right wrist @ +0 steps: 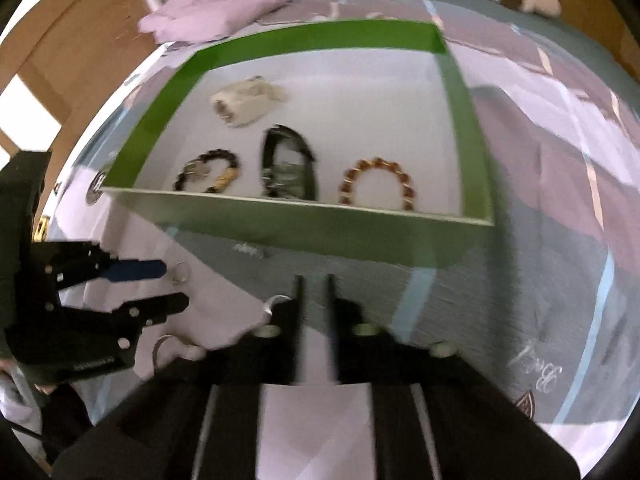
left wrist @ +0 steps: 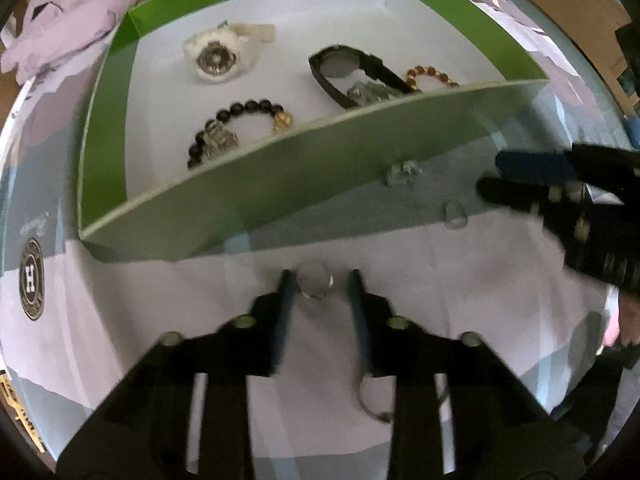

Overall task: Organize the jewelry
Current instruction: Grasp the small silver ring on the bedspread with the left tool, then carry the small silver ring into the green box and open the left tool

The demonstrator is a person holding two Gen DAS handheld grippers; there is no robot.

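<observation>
A green box (left wrist: 224,200) with a white floor holds a white watch (left wrist: 218,56), a black watch (left wrist: 344,74), a black bead bracelet (left wrist: 240,118) and an amber bead bracelet (right wrist: 378,180). On the bedcover in front of the box, a silver ring (left wrist: 316,284) lies between the tips of my left gripper (left wrist: 320,286). The jaws stand slightly wider than the ring, with a gap on its right side. My right gripper (right wrist: 314,288) hovers over the cover, its jaws narrowly apart with nothing between them. A silver ring (right wrist: 276,304) lies just left of it.
More loose rings lie on the cover: one (left wrist: 374,400) under my left gripper, a clear one (left wrist: 456,214) and a small clear piece (left wrist: 402,172) by the box's front wall. Lilac clothing (right wrist: 224,4) is bunched behind the box. A round logo (left wrist: 31,280) marks the cover at left.
</observation>
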